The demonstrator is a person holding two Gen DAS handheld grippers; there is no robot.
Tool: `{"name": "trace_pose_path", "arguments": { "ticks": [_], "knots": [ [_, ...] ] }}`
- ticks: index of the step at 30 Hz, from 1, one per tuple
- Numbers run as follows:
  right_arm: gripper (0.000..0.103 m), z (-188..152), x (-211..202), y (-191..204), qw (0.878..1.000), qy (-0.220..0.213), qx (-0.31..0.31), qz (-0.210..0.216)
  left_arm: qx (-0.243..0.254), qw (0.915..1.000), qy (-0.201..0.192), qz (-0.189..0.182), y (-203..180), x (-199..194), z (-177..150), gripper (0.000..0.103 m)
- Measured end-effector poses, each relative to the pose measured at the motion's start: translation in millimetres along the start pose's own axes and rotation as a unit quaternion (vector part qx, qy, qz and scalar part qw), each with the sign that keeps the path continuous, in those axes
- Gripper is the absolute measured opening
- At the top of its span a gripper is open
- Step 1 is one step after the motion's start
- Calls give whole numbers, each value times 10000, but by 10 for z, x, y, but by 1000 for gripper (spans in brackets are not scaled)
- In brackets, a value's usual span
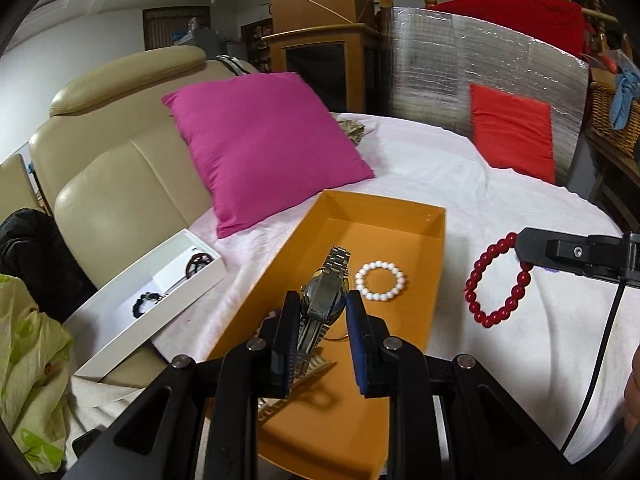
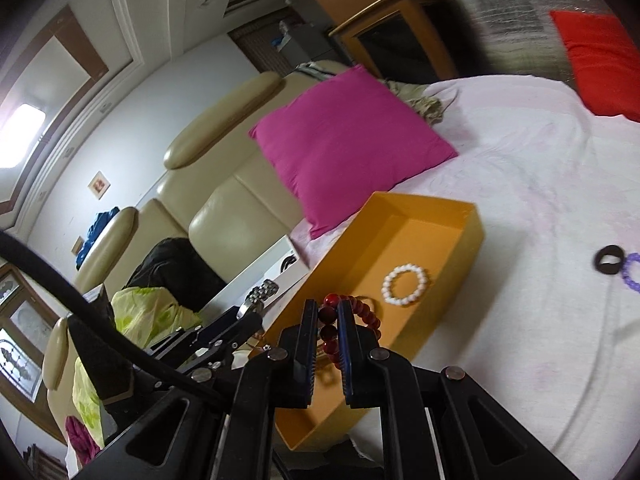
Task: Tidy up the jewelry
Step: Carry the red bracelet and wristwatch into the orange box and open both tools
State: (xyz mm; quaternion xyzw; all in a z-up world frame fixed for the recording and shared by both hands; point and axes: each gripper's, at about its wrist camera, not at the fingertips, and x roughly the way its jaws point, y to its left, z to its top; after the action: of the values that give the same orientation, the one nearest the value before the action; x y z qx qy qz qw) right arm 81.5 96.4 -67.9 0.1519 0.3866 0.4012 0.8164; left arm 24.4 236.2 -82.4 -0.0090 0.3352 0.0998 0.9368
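My left gripper (image 1: 323,304) is shut on a silver metal watch (image 1: 325,288) and holds it over the near end of the orange box (image 1: 436,280). A white bead bracelet (image 1: 380,281) lies on the box floor, also in the right wrist view (image 2: 405,284). My right gripper (image 2: 326,312) is shut on a red bead bracelet (image 2: 352,320), which hangs above the orange box (image 2: 468,248). In the left wrist view the red bracelet (image 1: 500,280) dangles from the right gripper's finger (image 1: 532,246).
A white box (image 1: 132,320) with dark jewelry sits on the beige sofa's edge at left. A magenta cushion (image 1: 264,144) lies behind the orange box. A black ring (image 2: 609,260) and a purple bracelet (image 2: 632,276) lie on the white sheet at right. A red cushion (image 1: 516,132) stands far right.
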Motion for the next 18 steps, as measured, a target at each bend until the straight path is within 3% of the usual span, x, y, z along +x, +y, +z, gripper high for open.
{"name": "trace_pose_path", "arguments": {
  "ticks": [18],
  "knots": [
    [11,-101,456,100,9987,495,-92,39,40,9993,197,311,109,196,-117,24]
  ]
}}
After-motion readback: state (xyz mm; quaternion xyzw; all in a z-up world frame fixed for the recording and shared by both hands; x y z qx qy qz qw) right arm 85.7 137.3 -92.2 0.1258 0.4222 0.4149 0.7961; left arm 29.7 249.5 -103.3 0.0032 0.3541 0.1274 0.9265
